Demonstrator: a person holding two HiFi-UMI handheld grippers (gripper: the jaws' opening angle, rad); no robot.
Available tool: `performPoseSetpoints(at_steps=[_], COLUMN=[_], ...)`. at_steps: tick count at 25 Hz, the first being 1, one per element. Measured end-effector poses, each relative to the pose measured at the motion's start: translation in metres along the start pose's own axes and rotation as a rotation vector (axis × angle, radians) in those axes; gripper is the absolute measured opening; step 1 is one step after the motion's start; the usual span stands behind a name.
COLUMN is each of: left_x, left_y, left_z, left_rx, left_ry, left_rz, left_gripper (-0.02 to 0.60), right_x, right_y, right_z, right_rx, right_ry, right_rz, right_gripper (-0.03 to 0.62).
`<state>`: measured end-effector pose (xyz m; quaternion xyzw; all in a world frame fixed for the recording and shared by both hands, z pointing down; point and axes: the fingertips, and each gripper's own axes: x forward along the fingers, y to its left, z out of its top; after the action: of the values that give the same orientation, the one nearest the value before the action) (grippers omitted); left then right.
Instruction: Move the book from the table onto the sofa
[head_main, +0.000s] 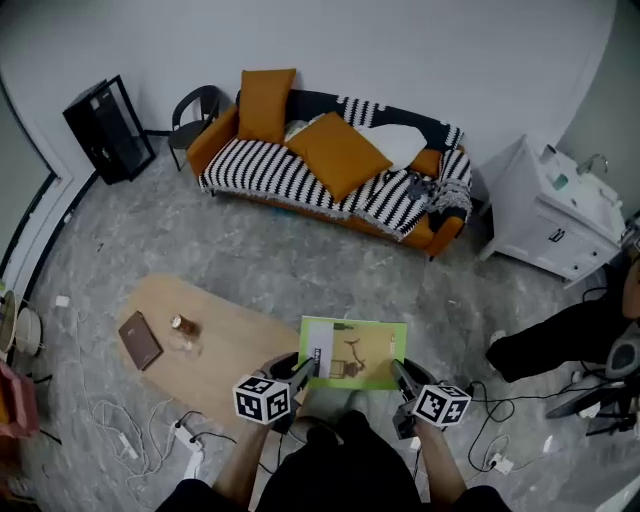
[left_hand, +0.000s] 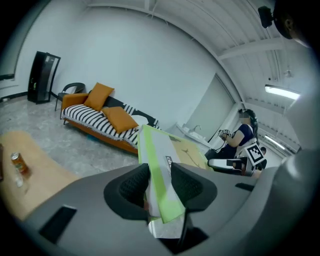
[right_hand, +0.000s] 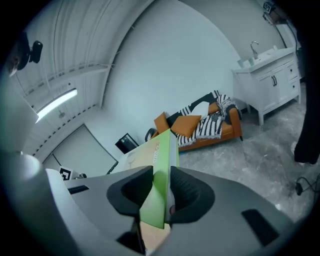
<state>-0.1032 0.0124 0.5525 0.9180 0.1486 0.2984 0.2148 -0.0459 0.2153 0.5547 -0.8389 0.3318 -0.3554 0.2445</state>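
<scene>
A thin green book (head_main: 352, 352) hangs flat in the air, held between both grippers past the right end of the wooden table (head_main: 235, 360). My left gripper (head_main: 307, 371) is shut on its left edge (left_hand: 159, 175), the pads pressing on both covers. My right gripper (head_main: 400, 374) is shut on its right edge (right_hand: 159, 192). The sofa (head_main: 330, 165), orange with a black-and-white striped throw and orange cushions, stands across the floor by the far wall; it also shows as the sofa (left_hand: 102, 120) in the left gripper view and the sofa (right_hand: 202, 127) in the right one.
On the table lie a brown book (head_main: 139, 340) and a small can (head_main: 183, 325). A white cabinet with a sink (head_main: 545, 215) stands right of the sofa, a black chair (head_main: 193, 112) and a dark cabinet (head_main: 108, 128) to its left. Cables (head_main: 120, 425) lie on the floor. A person (head_main: 560, 340) sits at right.
</scene>
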Motion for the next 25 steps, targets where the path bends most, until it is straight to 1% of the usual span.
performPoseSetpoints(at_steps=[4, 7, 10, 18, 25], left_x=[0.05, 0.083, 0.108, 0.161, 0.189], left_y=[-0.036, -0.061, -0.079, -0.117, -0.124], left_z=[0.005, 0.009, 0.014, 0.023, 0.037], left_rx=[0.043, 0.063, 0.072, 0.101, 0.117], left_ry=[0.034, 0.057, 0.075, 0.112, 0.132], left_rz=[-0.04, -0.047, -0.05, -0.06, -0.064], left_gripper=[0.153, 0.152, 0.152, 0.152, 0.152], right_x=[-0.024, -0.037, -0.046, -0.062, -0.058], right_y=[-0.047, -0.08, -0.103, -0.155, -0.176], right_z=[0.024, 0.043, 0.059, 0.095, 0.115], right_rx=[0.024, 0.055, 0.077, 0.108, 0.131], right_ry=[-0.048, -0.068, -0.087, -0.128, -0.143], right_rz=[-0.027, -0.034, -0.031, -0.031, -0.034], right_gripper=[0.123, 0.121, 0.121, 0.121, 0.12])
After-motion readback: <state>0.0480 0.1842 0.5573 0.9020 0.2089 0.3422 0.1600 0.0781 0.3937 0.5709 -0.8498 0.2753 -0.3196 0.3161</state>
